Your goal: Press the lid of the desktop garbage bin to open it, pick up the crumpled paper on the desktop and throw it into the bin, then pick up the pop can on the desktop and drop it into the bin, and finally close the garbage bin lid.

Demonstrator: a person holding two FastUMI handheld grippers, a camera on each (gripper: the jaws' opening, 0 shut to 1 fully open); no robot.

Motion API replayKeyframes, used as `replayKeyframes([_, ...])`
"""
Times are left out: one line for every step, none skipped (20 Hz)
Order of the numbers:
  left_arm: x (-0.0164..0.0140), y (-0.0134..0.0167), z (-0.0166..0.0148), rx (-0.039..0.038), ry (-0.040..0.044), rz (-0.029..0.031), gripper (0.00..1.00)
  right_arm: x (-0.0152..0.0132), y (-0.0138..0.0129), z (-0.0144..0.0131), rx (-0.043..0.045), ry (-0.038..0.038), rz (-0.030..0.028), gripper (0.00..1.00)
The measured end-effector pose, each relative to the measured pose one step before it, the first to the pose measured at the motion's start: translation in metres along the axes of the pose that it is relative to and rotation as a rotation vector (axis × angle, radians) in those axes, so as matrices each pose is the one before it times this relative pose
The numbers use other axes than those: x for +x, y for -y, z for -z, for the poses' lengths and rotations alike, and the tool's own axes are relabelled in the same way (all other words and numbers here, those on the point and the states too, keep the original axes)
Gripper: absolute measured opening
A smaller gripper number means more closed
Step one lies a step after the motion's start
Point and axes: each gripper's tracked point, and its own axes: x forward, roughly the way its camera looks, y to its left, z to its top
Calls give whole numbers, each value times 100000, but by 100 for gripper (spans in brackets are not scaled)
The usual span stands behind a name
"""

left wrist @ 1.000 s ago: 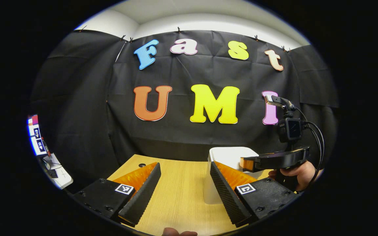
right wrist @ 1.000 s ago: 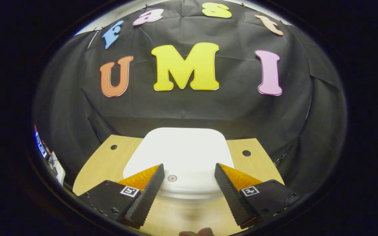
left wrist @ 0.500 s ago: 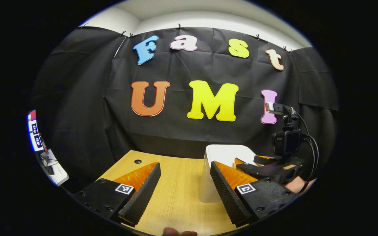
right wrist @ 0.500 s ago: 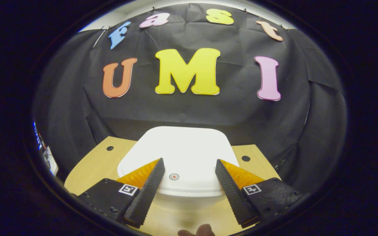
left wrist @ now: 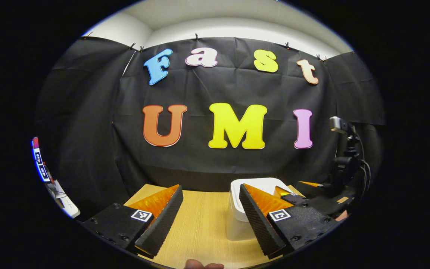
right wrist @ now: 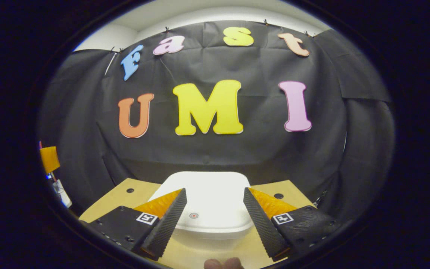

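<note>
The white desktop bin (left wrist: 237,224) stands on the wooden table (left wrist: 203,224) with its lid (right wrist: 211,186) down. A small red ring mark (right wrist: 193,215) sits near the lid's front edge. In the right gripper view, my right gripper (right wrist: 215,192) is open and low over the front of the lid, with the mark between its fingers; I cannot tell whether it touches. The left gripper view shows that right gripper (left wrist: 293,189) at the bin's right side. My left gripper (left wrist: 210,188) is open to the left of the bin, with bare table between its fingers.
The table has two round holes (right wrist: 130,190) (right wrist: 278,195) near its back corners and ends at the black cloth wall. A side desk with a screen (left wrist: 40,164) stands at the far left. The tip of a finger (left wrist: 203,266) shows at the bottom edge.
The right gripper has sunk lower and drifted right beside the bin. In its own view the lid has slid down the frame. Both grippers stayed open.
</note>
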Motion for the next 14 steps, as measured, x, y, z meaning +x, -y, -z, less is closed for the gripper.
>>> replayKeyframes([375, 467, -640, 106, 1409, 950, 98, -1133, 870, -1103, -4716, 2846, 1199, 95])
replayKeyframes([415, 523, -508, -120, 891, 1147, 97, -1133, 1109, -680, -5061, 1856, 1914, 96])
replayKeyframes([294, 455, -441, -251, 624, 679, 98, -1218, 817, -827, -3644, 1741, 604, 95])
replayKeyframes([141, 460, -298, 131, 621, 122, 98, -1132, 569, -1075, -2315, 2330, 394, 98])
replayKeyframes([217, 343, -71, 556, -4, -397, 98, -1103, 620, -1098, -713, 2254, 832, 98])
replayKeyframes([151, 386, -80, 570, 186, -139, 98, -964, 610, -850, 686, 2173, 1072, 98])
replayKeyframes([15, 435, -268, 53, 1001, 269, 97, -915, 252, -721, 2617, 1269, 206, 95])
replayKeyframes([-90, 573, -15, -214, 675, 642, 98, -794, 33, -448, 2789, 465, 150, 95])
replayKeyframes([-118, 428, -118, -65, 353, 295, 98, -667, 344, -312, 2576, 429, 1111, 95])
replayKeyframes([-260, 352, 184, 301, 124, 166, 100, -479, 454, -492, 2585, 1205, 1066, 98])
replayKeyframes([-300, 260, 41, 155, 281, 201, 98, -518, 306, -619, 1446, 1963, 706, 95])
replayKeyframes([-218, 227, 41, -518, 452, 180, 98, -235, 305, -288, 335, 1258, 375, 95])
replayKeyframes([-111, 75, 77, -864, 62, -187, 97, -170, 135, -96, -237, 448, -33, 95])
replayKeyframes([35, 19, 179, -919, -329, -305, 97, -29, -17, 0, 43, 288, 8, 98])
